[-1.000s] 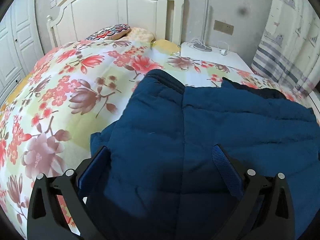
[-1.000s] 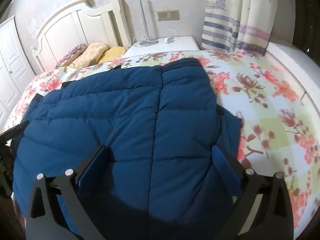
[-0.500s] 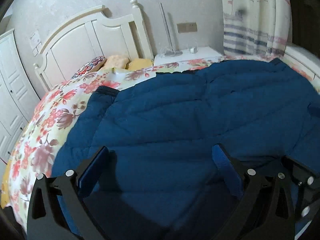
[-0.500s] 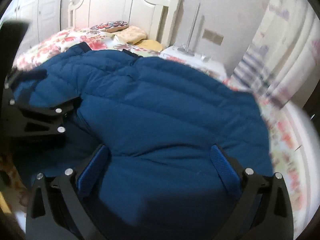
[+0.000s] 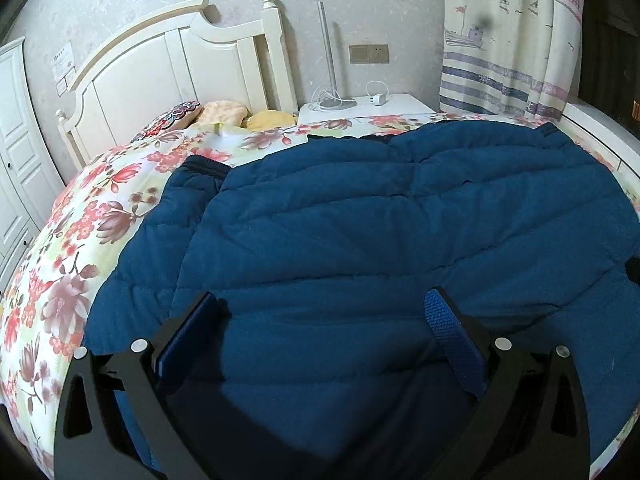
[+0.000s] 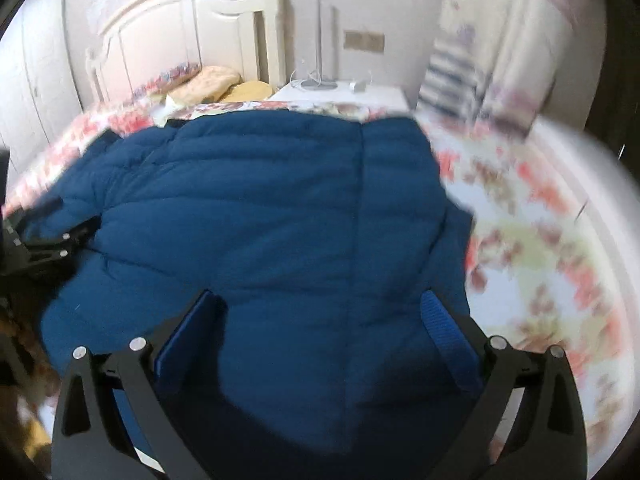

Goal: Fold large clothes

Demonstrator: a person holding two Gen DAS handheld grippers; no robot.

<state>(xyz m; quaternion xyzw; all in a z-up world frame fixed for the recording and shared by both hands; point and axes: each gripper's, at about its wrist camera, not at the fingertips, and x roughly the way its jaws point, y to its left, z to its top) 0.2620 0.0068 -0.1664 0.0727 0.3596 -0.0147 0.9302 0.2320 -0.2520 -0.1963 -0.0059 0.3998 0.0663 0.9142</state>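
Left wrist view: 1 blue padded jacket (image 5: pixel 400 232) fills the frame's middle, spread flat on the flowered bed (image 5: pixel 80 248), probably so its sleeves can be folded in; 2 tongs, left tongs (image 5: pixel 320 320) and right tongs (image 6: pixel 320 316), both spread wide, pinching nothing.

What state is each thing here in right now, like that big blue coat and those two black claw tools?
Dark blue quilted puffer jacket: spread on the bed, partly folded, neither tool gripping it.
Left gripper: open, above the jacket.
Right gripper: open, above the jacket; picture blurred.
Floral bedspread: laid over the bed, under the jacket.
Pillows: lying at the white headboard.
Striped curtain: hanging down.
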